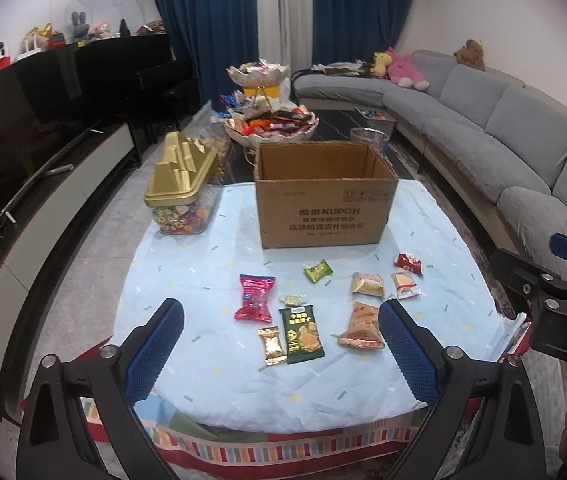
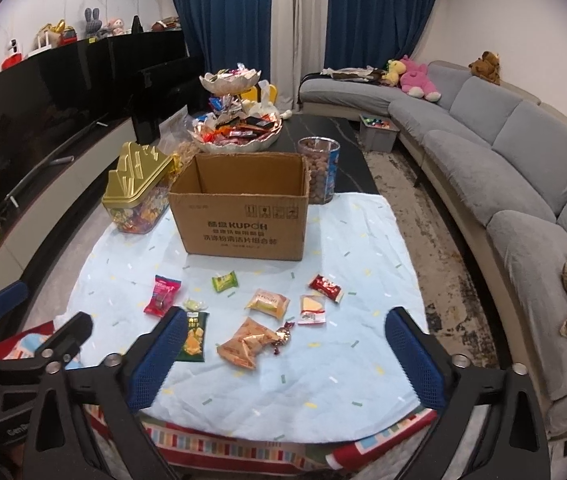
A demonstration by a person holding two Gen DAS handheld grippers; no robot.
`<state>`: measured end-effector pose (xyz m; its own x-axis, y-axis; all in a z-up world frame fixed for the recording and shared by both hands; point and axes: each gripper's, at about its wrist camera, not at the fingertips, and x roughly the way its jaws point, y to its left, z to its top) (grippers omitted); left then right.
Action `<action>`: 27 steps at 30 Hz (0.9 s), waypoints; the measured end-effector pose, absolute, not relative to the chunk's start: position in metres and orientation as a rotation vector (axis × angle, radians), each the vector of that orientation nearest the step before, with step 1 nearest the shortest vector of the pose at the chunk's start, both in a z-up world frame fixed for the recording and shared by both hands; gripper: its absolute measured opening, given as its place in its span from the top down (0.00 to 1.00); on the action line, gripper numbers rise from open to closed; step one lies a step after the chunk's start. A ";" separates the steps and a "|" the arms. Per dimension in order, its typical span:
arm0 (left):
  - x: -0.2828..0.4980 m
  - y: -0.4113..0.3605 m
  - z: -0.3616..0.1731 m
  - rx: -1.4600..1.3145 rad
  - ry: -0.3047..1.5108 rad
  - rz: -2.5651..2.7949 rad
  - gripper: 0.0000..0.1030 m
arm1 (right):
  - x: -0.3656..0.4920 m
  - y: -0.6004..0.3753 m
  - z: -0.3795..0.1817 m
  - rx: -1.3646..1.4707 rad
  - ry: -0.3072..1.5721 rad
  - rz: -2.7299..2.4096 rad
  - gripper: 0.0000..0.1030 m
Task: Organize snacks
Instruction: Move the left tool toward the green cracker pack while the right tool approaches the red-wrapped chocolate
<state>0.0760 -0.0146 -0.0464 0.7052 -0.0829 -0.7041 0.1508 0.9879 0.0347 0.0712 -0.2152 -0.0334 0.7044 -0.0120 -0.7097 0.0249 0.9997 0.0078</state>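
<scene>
A grey sofa (image 2: 495,168) curves down the right side of both views, and a dark cabinet (image 1: 43,120) runs along the left. In the middle lies a pale blue cloth (image 1: 303,368) over the table. At the cloth's far edge, upper centre of the frame, stands an open cardboard box (image 1: 325,196), top flaps folded out of sight and nothing visible inside. To its left sits a clear candy tub with a gold lid (image 1: 181,186); behind the box on the right stands a clear jar (image 2: 318,170).

The snacks lie scattered on the cloth below the box, in the centre of each frame. An orange packet (image 1: 361,326) lies by the inner face of the left gripper's right finger in the left wrist view. A dark green cracker packet (image 1: 303,334), a pink packet (image 1: 255,297) and a small gold packet (image 1: 272,345) lie between the fingers. Higher up sit a yellow packet (image 1: 367,284), a red packet (image 1: 408,263) and a small green packet (image 1: 317,270).

The left gripper (image 1: 281,344) hangs with fingers spread wide, holding nothing. The right gripper (image 2: 285,354) is likewise spread wide and empty, the orange packet between its fingers.
</scene>
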 end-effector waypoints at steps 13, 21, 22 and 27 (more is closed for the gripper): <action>0.107 -0.022 -0.090 0.097 0.835 -0.110 0.13 | 0.102 -0.210 -0.074 -0.046 0.819 0.003 0.21; 0.124 -0.028 -0.121 0.118 0.858 -0.111 0.16 | 0.118 -0.217 -0.110 -0.041 0.883 -0.007 0.31; 0.127 -0.030 -0.125 0.123 0.862 -0.114 0.16 | 0.120 -0.217 -0.114 -0.042 0.890 -0.009 0.31; 0.145 -0.040 -0.148 0.128 0.896 -0.128 0.22 | 0.129 -0.221 -0.141 -0.056 0.936 -0.011 0.42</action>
